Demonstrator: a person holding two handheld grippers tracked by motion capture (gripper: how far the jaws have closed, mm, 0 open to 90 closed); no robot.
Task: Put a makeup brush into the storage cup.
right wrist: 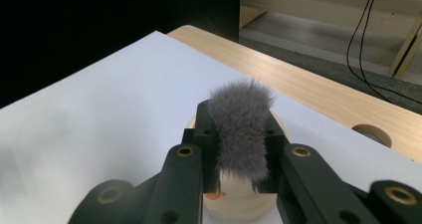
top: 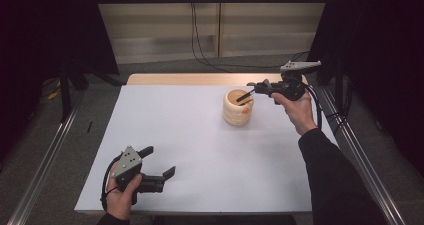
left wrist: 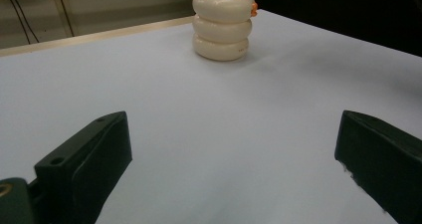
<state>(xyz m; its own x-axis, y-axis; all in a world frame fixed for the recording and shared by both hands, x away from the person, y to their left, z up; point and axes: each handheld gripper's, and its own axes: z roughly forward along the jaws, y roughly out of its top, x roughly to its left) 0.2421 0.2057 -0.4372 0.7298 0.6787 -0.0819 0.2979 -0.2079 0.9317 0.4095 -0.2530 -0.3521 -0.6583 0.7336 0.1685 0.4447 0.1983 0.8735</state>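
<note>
The work in hand looks like putting a makeup brush into the cream ringed holder (top: 238, 107). To do it well, I think the right gripper (top: 251, 88) must bring the brush handle (top: 244, 98) straight down into the mouth of the holder, without pushing the rim, because the holder could tip over. The jaws should open only when the handle rests inside.

In the right gripper view the jaws are closed on the grey brush head (right wrist: 242, 127), which stands up between them. The holder is directly below and in front of this gripper, and the dark handle slants into its mouth.

The left gripper (top: 156, 171) is wide open and holds nothing. It rests low over the white table (top: 190, 150), and the holder is well apart from it, far ahead.
</note>
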